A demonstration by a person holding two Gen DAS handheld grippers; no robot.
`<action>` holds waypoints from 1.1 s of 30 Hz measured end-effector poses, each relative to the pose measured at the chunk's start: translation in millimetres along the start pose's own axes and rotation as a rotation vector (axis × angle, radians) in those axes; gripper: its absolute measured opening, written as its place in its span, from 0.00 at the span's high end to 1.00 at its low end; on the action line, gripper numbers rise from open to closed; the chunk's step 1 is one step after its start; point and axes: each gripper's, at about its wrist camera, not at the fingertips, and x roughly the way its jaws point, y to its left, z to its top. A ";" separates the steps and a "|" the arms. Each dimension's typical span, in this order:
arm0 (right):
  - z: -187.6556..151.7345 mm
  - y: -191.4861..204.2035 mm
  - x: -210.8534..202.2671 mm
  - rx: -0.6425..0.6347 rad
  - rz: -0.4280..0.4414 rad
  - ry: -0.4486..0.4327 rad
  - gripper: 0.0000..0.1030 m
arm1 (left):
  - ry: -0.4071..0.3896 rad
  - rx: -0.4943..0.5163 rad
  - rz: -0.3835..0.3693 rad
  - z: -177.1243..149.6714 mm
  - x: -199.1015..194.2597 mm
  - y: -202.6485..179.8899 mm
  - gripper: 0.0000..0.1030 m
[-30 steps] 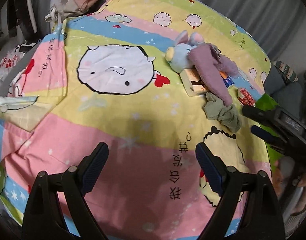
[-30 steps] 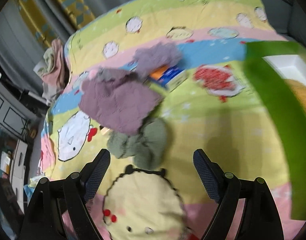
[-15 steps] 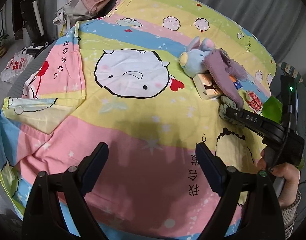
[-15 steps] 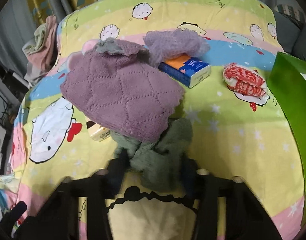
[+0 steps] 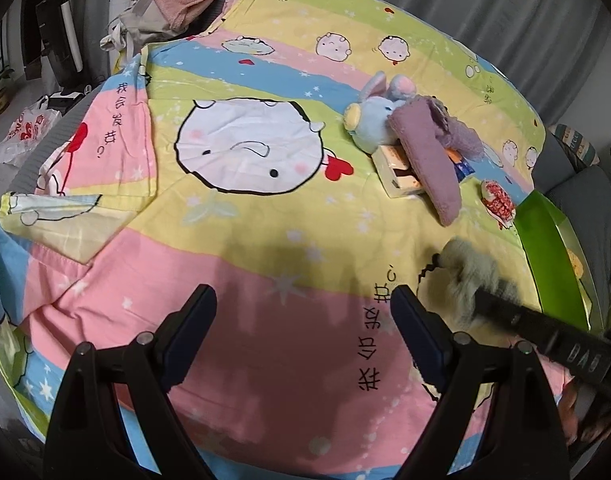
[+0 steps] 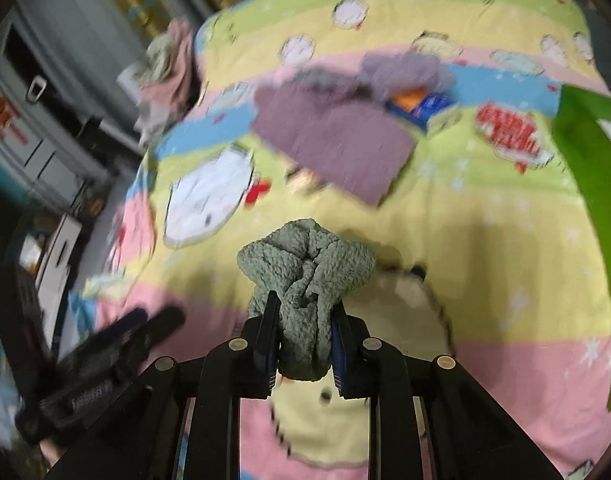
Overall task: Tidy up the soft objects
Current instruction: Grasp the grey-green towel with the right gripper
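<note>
Moved since earlier frame: green fuzzy cloth (image 6: pixel 305 280), off the pile by the purple towel (image 6: pixel 337 140), now bunched in right gripper (image 6: pixel 303 344); jaws have just been closing, pinching it narrow, above bedsheet (image 5: pixel 265 248). Left gripper (image 5: pixel 303 320) wide, empty. Risk: loose folds may slip or drag en route to green bin (image 6: pixel 585 184). Bin cut off; right view blurred.

Cartoon-print bedsheet (image 5: pixel 241 264) carries purple towel (image 5: pixel 429 160), plush toy (image 5: pixel 369 128), tissue packs (image 5: pixel 397 168).
</note>
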 end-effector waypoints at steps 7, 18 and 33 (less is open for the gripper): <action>-14.3 -12.6 10.4 0.002 -0.024 0.086 0.39 | 0.020 0.032 -0.044 -4.9 6.0 -18.0 0.14; -2.0 -45.2 -37.4 0.142 0.033 -0.041 0.26 | 0.064 0.100 -0.198 -18.3 10.9 -55.3 0.23; -6.4 -44.5 20.9 0.195 0.092 0.093 0.54 | 0.138 0.142 -0.324 -28.9 38.4 -82.4 0.72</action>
